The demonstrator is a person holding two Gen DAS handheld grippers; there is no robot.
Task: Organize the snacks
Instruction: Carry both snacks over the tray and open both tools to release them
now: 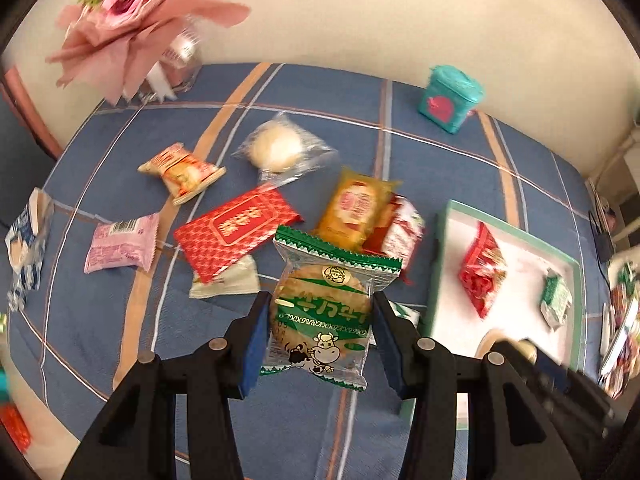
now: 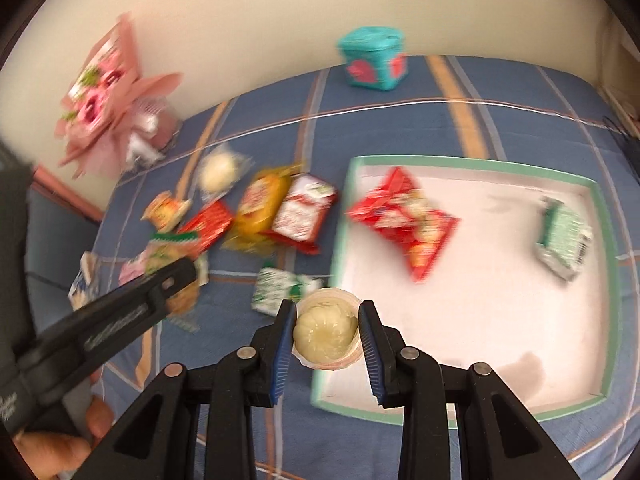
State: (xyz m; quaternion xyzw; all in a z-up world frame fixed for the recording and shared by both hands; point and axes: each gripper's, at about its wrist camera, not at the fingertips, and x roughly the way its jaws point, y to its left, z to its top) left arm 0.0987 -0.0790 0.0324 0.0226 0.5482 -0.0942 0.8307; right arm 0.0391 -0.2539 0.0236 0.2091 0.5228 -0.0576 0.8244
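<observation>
- The left gripper (image 1: 320,322) has its blue ribbed fingers (image 1: 254,344) clenched on the sides of a clear crinkly packet with green zigzag edges, a round rice cracker (image 1: 320,304) inside and a cartoon cow printed on it, lifted above the cloth.
- The right gripper (image 2: 326,336) grasps a small clear plastic jelly cup (image 2: 326,334), pale yellow and ribbed like a pumpkin, over the tray's 7 o'clock corner.
- The shallow rectangular tray (image 2: 608,272), white inside with a green rim, holds a glossy red foil packet (image 2: 404,220) at 11 o'clock and a green-and-white wrapper (image 2: 564,236) at 3 o'clock.
- More wrapped snacks lie loose on the blue plaid desk cloth (image 1: 320,120): a red patterned sachet (image 1: 236,232), a clear-wrapped round bun (image 1: 276,148), a pink packet (image 1: 120,244).
- A teal box (image 1: 450,98) stands at the cloth's 1 o'clock edge.
</observation>
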